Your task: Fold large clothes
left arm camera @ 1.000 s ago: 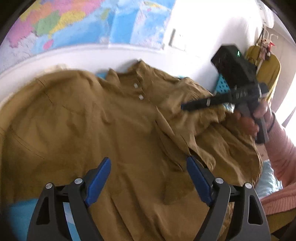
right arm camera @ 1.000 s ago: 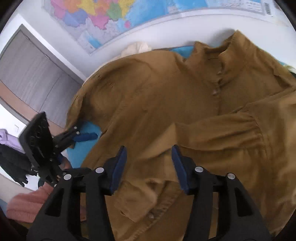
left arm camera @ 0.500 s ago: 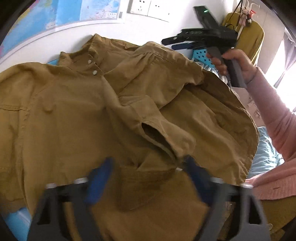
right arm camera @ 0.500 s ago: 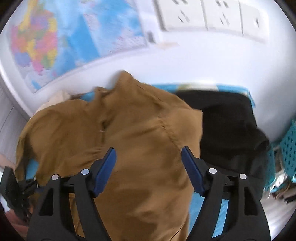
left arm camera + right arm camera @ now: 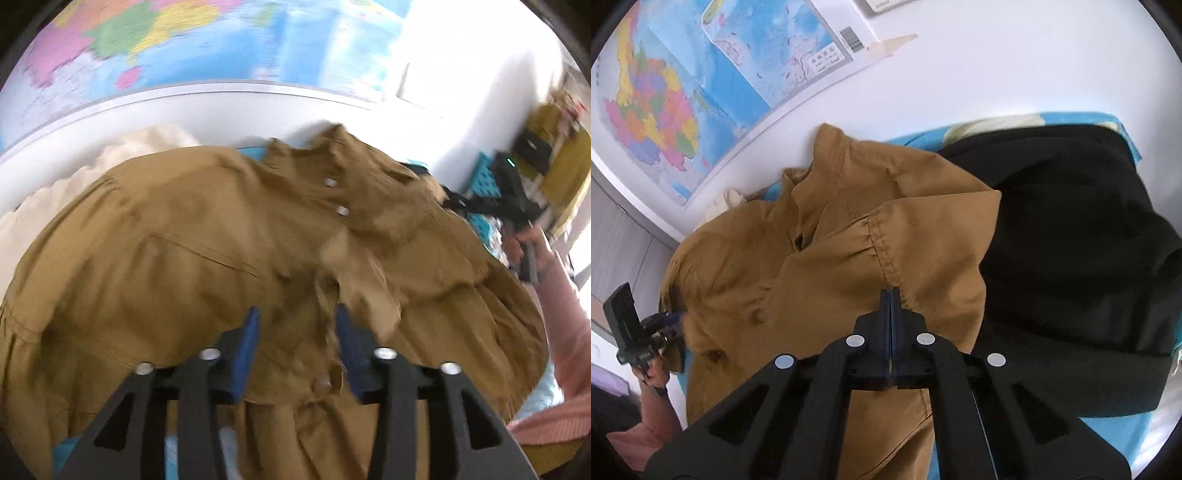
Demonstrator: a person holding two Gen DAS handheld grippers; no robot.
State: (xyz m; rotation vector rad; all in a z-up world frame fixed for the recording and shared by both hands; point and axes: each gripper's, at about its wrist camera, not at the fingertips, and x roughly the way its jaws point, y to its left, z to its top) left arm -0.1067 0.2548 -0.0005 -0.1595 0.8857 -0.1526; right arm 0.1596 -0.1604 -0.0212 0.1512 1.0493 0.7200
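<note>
A large mustard-brown shirt (image 5: 207, 240) lies spread on a blue sheet, collar toward the wall; it also shows in the right wrist view (image 5: 827, 258). My left gripper (image 5: 295, 325) is partly open, its blue pads either side of a bunched fold near the button placket. My right gripper (image 5: 890, 295) is shut over the shirt's right shoulder seam; whether it pinches cloth is hidden. In the left wrist view the right gripper (image 5: 491, 206) sits at the shirt's far right edge. In the right wrist view the left gripper (image 5: 661, 325) sits at the shirt's left edge.
A black garment (image 5: 1071, 258) lies right of the shirt on the blue sheet (image 5: 960, 469). A cream cloth (image 5: 74, 177) lies behind the shirt's left side. A white wall with a map (image 5: 683, 92) runs along the back. A teal basket (image 5: 484, 184) stands at the right.
My left gripper's jaws have narrowed from wide open around a fold of the shirt. My right gripper has gone from open to shut over the right shoulder.
</note>
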